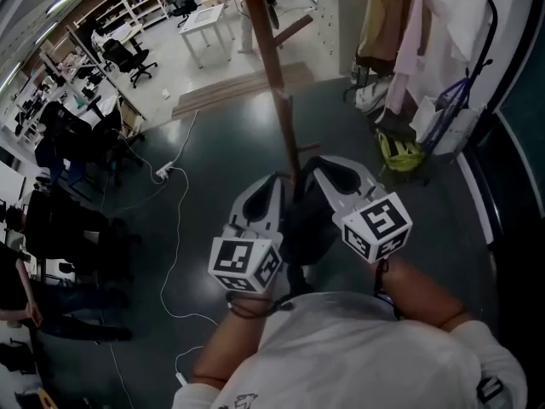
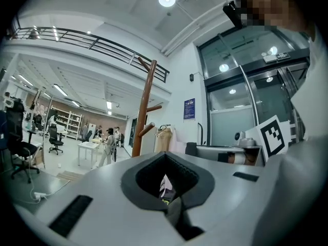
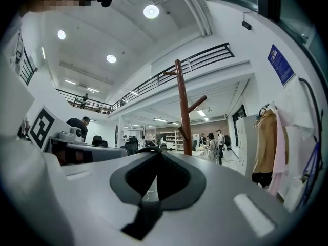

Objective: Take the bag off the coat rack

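Observation:
The brown wooden coat rack [image 1: 277,75] rises in the middle of the head view, and its pole also shows in the left gripper view [image 2: 143,111] and the right gripper view [image 3: 182,111]. A black bag [image 1: 305,228] hangs low by the pole, between my two grippers. My left gripper [image 1: 271,181] is shut just left of the bag, with only background showing through the hollow of its jaws [image 2: 165,155]. My right gripper [image 1: 317,164] is shut at the bag's top, and a thin black strap [image 3: 146,151] crosses its tips [image 3: 156,152].
A clothes rail with coats [image 1: 409,24] and a yellow-green bag [image 1: 398,153] stand at the right. A white cable and power strip [image 1: 166,173] lie on the dark floor at the left. Office chairs [image 1: 128,56], a white table [image 1: 203,20] and seated people [image 1: 51,220] are further left.

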`<control>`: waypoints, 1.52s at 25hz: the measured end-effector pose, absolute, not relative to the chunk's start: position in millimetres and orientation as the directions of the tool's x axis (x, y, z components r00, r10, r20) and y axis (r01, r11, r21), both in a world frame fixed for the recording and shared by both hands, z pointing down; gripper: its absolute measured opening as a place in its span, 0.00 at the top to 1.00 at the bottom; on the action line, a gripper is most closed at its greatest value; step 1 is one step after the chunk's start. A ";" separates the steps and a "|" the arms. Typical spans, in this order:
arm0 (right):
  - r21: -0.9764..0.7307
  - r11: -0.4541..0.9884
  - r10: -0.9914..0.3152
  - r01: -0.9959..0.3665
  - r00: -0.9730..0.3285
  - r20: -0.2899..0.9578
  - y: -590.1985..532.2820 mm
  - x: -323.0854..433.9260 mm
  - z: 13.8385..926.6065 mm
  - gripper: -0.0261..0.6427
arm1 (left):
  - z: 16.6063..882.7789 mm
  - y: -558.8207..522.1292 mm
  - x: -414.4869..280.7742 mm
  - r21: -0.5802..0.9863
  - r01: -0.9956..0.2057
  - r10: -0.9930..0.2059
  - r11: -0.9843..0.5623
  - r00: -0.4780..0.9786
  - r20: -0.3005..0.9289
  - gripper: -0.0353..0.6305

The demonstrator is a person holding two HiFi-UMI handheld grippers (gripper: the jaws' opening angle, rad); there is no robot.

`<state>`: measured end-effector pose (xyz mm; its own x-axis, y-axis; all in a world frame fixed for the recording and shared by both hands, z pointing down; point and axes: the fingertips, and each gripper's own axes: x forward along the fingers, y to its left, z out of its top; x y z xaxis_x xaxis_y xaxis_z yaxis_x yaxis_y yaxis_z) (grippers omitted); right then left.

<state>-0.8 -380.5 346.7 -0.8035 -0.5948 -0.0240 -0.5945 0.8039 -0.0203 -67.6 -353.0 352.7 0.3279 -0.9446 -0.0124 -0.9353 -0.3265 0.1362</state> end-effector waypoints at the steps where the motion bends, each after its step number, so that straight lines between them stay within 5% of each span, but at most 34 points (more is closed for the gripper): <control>1: -0.022 0.803 -0.597 -0.596 -0.802 -0.025 -373.0 0.4 349.2 0.93 | 355.2 -346.5 -67.1 0.138 -0.936 -0.946 -0.323 0.325 -0.008 0.95; 38: -0.051 0.678 -0.735 -0.733 -0.676 -0.055 -66.6 -59.0 396.1 0.93 | 393.5 -53.7 -144.5 0.107 -0.901 -0.907 -0.420 0.420 -0.030 0.95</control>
